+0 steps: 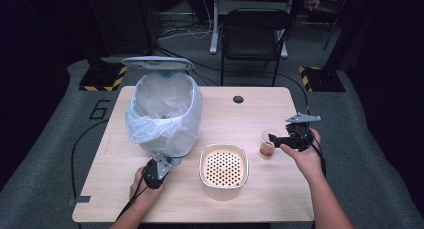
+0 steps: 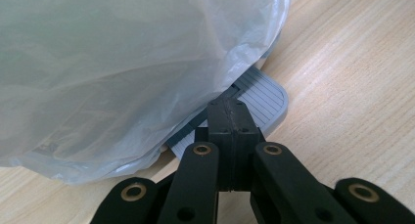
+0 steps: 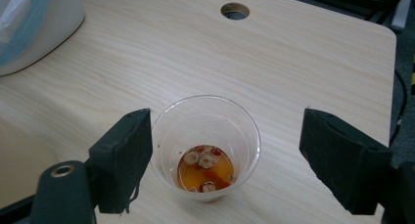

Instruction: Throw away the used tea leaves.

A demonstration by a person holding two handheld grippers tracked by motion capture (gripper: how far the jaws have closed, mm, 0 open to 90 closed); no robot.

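Observation:
A clear plastic cup (image 3: pixel 205 150) with a little orange liquid and some bits of food stands upright on the wooden table (image 1: pixel 240 119). My right gripper (image 3: pixel 230 136) is open around it: the left pad sits close to the rim and the right pad is well clear. From above, the cup (image 1: pixel 267 144) is at the right, just left of my right gripper (image 1: pixel 274 138). My left gripper (image 2: pixel 230 111) is shut with nothing between its jaws, and its tips rest on the grey foot pedal (image 2: pixel 266 99) of a white bin (image 1: pixel 162 114). The bin is lined with a plastic bag and its lid (image 1: pixel 157 63) stands up.
A cream square container with a perforated insert (image 1: pixel 223 165) sits at the front centre, between my hands. A cable hole (image 1: pixel 238 99) is near the table's far edge. A black folding chair (image 1: pixel 252 34) stands beyond the table.

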